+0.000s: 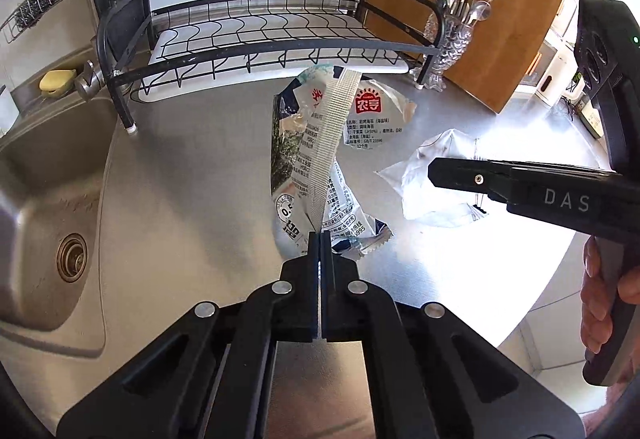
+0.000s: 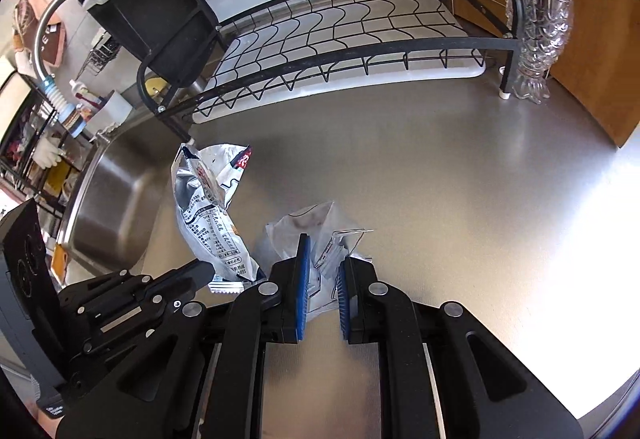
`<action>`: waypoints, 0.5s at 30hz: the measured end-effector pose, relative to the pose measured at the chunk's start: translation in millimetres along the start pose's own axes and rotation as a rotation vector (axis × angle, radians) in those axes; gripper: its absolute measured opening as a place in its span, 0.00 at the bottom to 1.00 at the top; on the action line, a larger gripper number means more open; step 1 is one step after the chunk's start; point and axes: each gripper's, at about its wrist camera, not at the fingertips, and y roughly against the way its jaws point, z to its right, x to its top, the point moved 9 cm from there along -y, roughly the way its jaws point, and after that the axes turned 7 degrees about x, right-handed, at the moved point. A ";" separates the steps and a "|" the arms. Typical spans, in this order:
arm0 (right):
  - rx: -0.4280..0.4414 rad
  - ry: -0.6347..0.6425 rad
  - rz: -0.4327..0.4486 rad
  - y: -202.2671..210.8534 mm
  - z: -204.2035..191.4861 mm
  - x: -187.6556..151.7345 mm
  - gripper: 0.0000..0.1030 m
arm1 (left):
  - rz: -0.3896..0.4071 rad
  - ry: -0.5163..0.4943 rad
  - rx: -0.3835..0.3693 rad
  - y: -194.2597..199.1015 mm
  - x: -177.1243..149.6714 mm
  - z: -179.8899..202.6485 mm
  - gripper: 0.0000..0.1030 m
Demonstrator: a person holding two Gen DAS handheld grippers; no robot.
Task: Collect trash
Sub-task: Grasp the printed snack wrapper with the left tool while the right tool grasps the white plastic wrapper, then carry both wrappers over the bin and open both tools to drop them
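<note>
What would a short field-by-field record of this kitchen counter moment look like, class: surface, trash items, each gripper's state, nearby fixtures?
surface: steel counter
trash 1: printed snack wrapper, pinched at its lower edge
trash 2: clear plastic bag, lying on the counter
left gripper: shut on the wrapper
right gripper: open, fingers either side of the clear bag
fixtures: sink left, dish rack behind, glass cutlery holder beside the rack

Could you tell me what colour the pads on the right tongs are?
Blue pads, clearest in the right wrist view.
</note>
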 end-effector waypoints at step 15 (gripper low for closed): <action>0.017 0.030 -0.014 78.9 8.4 -107.7 0.13 | 0.003 0.037 0.013 90.2 -107.7 67.6 0.00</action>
